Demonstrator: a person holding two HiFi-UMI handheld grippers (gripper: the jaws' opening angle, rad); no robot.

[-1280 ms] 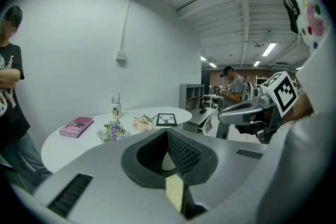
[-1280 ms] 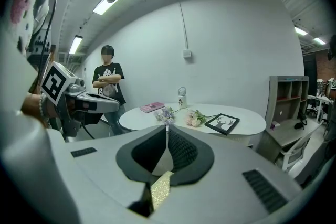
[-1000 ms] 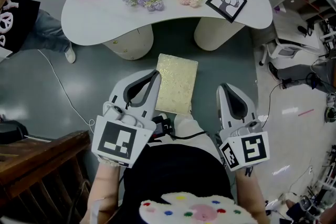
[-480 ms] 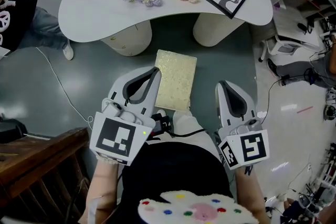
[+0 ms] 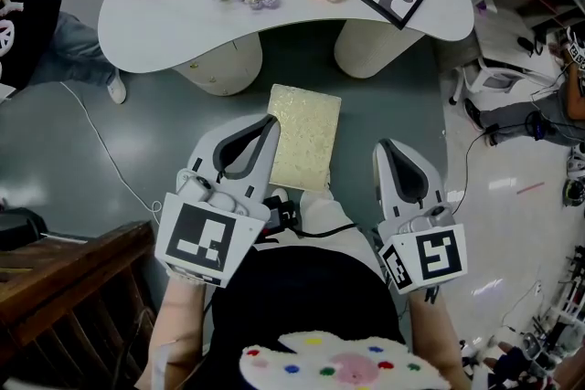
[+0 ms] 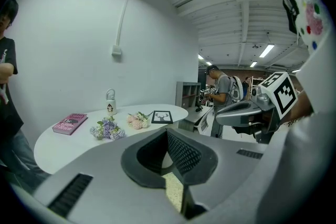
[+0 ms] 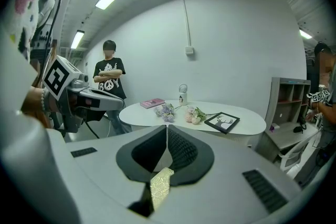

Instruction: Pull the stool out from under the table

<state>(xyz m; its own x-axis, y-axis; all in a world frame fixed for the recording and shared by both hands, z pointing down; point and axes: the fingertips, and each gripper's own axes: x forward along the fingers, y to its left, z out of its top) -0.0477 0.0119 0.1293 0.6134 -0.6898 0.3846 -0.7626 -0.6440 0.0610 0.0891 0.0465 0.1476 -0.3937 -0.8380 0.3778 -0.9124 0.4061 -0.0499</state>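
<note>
The stool point(image 5: 306, 137) stands on the floor at the frame's centre, clear of the white table point(image 5: 164, 32) above it, so the pull-out looks finished and nothing seems left to do. The left gripper point(image 5: 271, 127) has its jaws together on nothing; its tip lies beside the stool's left edge, perhaps above it rather than touching. The right gripper point(image 5: 388, 149), right of the stool, is likewise closed and empty.

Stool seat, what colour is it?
The stool seat is pale yellow with a fine speckled texture, clearest in the head view.
</note>
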